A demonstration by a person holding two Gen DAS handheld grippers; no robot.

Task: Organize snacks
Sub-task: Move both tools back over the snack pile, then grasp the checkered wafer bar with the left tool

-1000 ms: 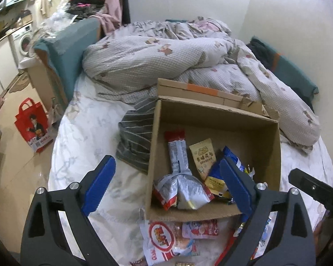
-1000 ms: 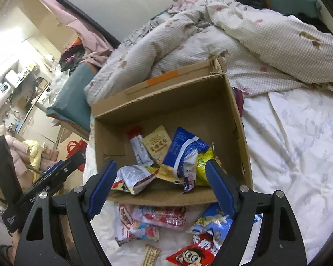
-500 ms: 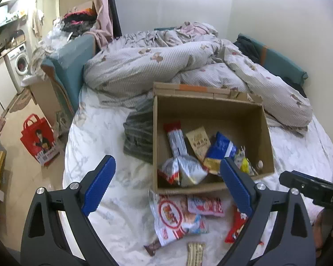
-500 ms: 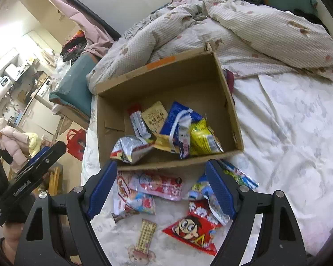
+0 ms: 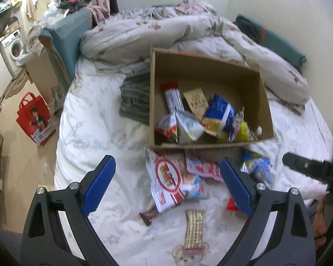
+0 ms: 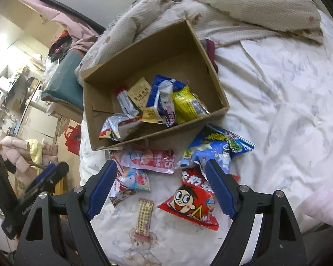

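— Doing what right now?

— Tidying snacks. Hanging the left tool [image 5: 165,163] and the right tool [image 6: 161,164] over the loose pile on the bed [image 5: 100,122]. Holding both wide apart, gripping nothing.

— Putting the snacks where?

— Into the brown box [image 5: 206,75], most likely. Already keeping a few packets inside. Leaving more outside, lying just in front of its near wall: a white packet [image 5: 166,177] with a red ring, a blue packet [image 6: 213,148], a red packet [image 6: 188,201] with a smiley face, a thin bar [image 5: 194,228].

— So, being at which step?

— Looking like picking the next snack to grab. Not touching anything yet.

— Needing what next?

— Choosing one packet, maybe the red packet, showing right between the right tool's blue pads. Going down over it, squeezing an edge, not the puffy middle. Lifting, carrying over the near wall, letting go inside.

— Watching out for anything?

— Grabbing two at once, with the blue packet touching the red packet. Keeping the two tools from bumping too, being so near each other.
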